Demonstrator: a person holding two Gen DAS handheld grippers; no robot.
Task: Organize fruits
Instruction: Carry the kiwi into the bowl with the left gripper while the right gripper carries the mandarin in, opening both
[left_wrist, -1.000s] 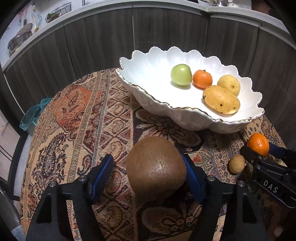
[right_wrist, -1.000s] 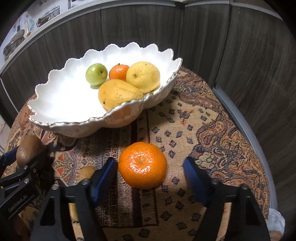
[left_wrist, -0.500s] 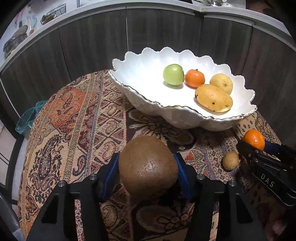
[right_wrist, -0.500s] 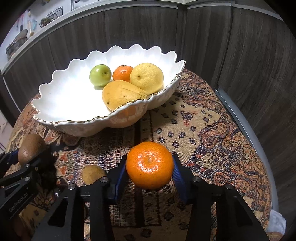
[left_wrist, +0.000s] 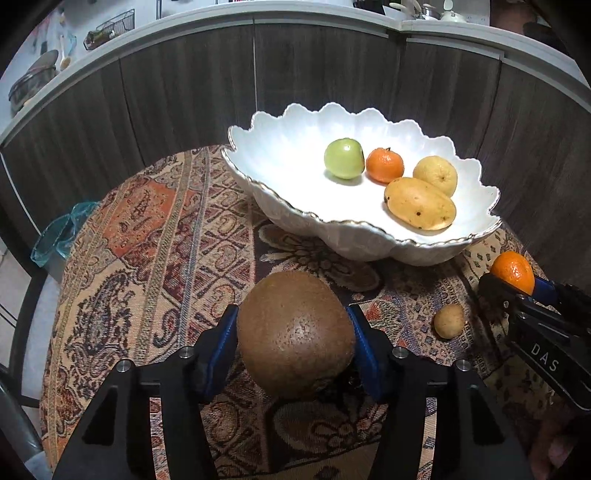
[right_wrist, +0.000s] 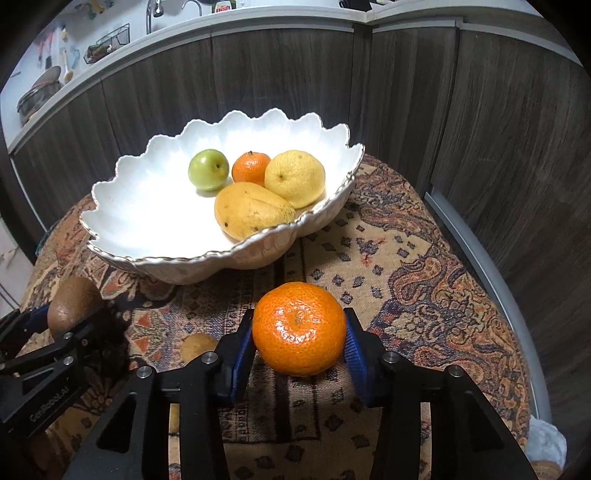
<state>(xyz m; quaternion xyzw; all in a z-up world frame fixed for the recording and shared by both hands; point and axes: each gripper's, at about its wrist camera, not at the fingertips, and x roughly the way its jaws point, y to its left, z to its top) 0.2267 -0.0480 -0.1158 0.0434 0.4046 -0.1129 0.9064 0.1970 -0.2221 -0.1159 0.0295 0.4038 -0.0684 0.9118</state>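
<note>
A: What's hidden?
B: Left gripper (left_wrist: 295, 341) is clenched on the fuzzy brown kiwi (left_wrist: 295, 332), which covers the patterned woven desk (left_wrist: 155, 258) cloth beneath. Right gripper (right_wrist: 299, 338) grasps the dimpled tangerine (right_wrist: 299, 326).
A: Bowl?
B: Scalloped white bowl (left_wrist: 295, 147) at 12 o'clock. Small tan fruit (right_wrist: 197, 345) is half hidden.

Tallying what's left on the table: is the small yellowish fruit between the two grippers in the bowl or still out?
Out. The small yellowish fruit lies on the patterned cloth, in front of the white bowl.
</note>
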